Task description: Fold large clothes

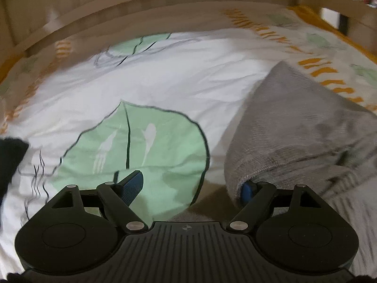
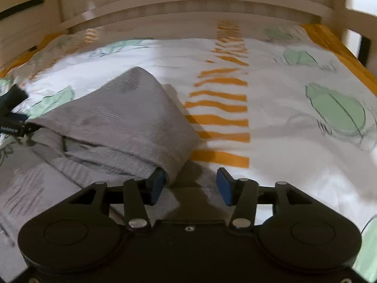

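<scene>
Grey garment point(image 2: 117, 118) lies bunched on the bed point(image 2: 282, 141), at nine o'clock of the right hand-held gripper point(image 2: 189, 185) and three o'clock of the left hand-held gripper point(image 1: 192, 187). Both stand open, brushing its hem. Folding seems mid-step; next, pinch an edge.

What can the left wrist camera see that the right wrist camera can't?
Only the left wrist view shows the big green leaf print right in front of the left gripper, and a dark cloth at the left edge. Only the right wrist view shows the orange stripes running up the sheet ahead of the right gripper. Both show the grey garment bunched up in a peak on the patterned bedsheet, the wooden bed rail behind, and open jaws with one blue pad against the grey cloth.
</scene>
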{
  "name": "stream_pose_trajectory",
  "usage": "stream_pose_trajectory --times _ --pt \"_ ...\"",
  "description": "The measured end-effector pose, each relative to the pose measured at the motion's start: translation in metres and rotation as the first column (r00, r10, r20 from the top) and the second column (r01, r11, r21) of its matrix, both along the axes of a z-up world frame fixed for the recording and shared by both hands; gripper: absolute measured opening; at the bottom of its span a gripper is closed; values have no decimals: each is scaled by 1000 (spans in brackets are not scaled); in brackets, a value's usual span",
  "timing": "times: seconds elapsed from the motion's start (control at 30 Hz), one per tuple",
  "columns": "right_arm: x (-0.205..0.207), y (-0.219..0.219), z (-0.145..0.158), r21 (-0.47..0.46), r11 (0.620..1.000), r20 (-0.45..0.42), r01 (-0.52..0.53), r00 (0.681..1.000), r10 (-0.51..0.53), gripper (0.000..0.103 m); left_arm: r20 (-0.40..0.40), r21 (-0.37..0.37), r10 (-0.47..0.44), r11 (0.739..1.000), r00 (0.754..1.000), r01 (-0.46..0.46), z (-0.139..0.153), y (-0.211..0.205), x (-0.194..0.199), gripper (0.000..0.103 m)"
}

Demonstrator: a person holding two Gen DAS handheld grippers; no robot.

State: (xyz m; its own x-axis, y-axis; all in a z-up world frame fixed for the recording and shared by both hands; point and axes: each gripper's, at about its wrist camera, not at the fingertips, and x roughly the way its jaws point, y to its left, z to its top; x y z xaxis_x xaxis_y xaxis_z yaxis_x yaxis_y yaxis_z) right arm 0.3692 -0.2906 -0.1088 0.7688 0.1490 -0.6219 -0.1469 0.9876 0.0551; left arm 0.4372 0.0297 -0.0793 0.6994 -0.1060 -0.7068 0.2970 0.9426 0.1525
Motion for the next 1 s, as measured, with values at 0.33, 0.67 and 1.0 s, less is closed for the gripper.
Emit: stream_pose_trajectory --times 0.33,0.67,1.0 --pt "-6 -7 36 49 993 57 -106 993 103 73 27 98 -113 989 993 110 21 8 -19 80" --pt "34 1 43 133 985 73 -105 993 96 73 -68 -293 -8 956 998 -12 42 21 32 80" --pt "117 23 24 177 979 -38 -106 993 114 73 -184 -244 -170 962 968 123 9 -48 92 68"
